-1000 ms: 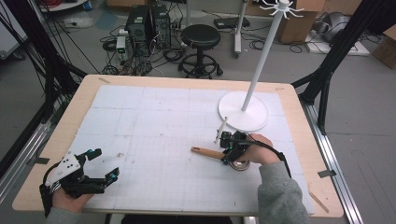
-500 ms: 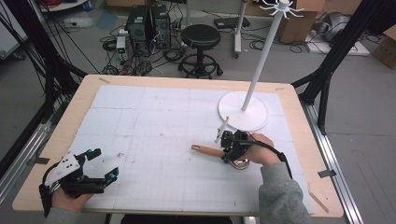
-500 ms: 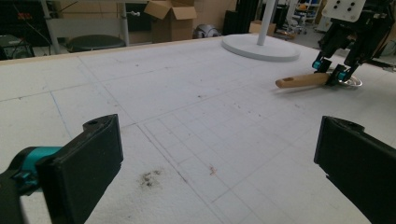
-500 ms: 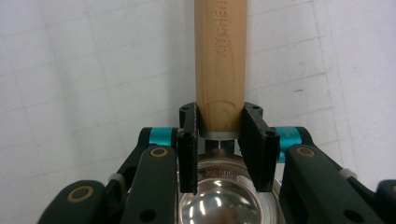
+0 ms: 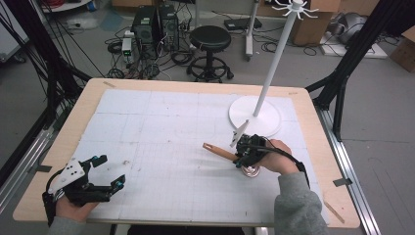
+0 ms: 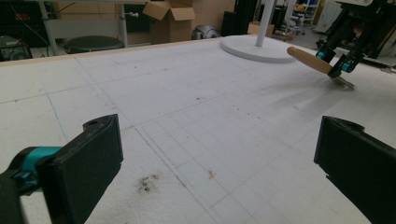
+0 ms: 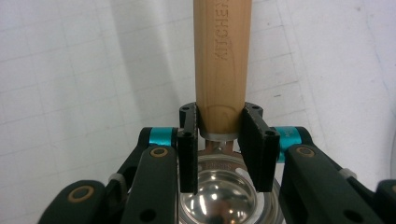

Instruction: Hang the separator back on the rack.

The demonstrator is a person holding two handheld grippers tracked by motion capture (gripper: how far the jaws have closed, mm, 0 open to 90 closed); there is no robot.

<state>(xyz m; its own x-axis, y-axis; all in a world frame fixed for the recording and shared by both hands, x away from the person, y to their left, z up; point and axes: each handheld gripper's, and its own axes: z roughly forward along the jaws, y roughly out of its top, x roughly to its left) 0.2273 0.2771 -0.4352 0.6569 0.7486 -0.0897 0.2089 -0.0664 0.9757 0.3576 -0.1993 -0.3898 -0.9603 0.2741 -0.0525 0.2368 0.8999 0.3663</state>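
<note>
Little is altered: the wooden-handled strainer (image 5: 230, 156) — clamped at the handle's base by the right gripper (image 5: 246, 149) — is shifted slightly, its handle tip carried a touch nearer the table's middle.

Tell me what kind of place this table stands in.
Probably a lab or workshop rigged for recording: a black metal frame flanks the white gridded table, black computer towers with tangled cables sit on the floor, and brown cardboard boxes stand behind.

Wooden-edged table (image 5: 313, 122), white gridded mat (image 5: 161, 132) on top; white round stand base (image 5: 266, 105) on mat, far right.
</note>
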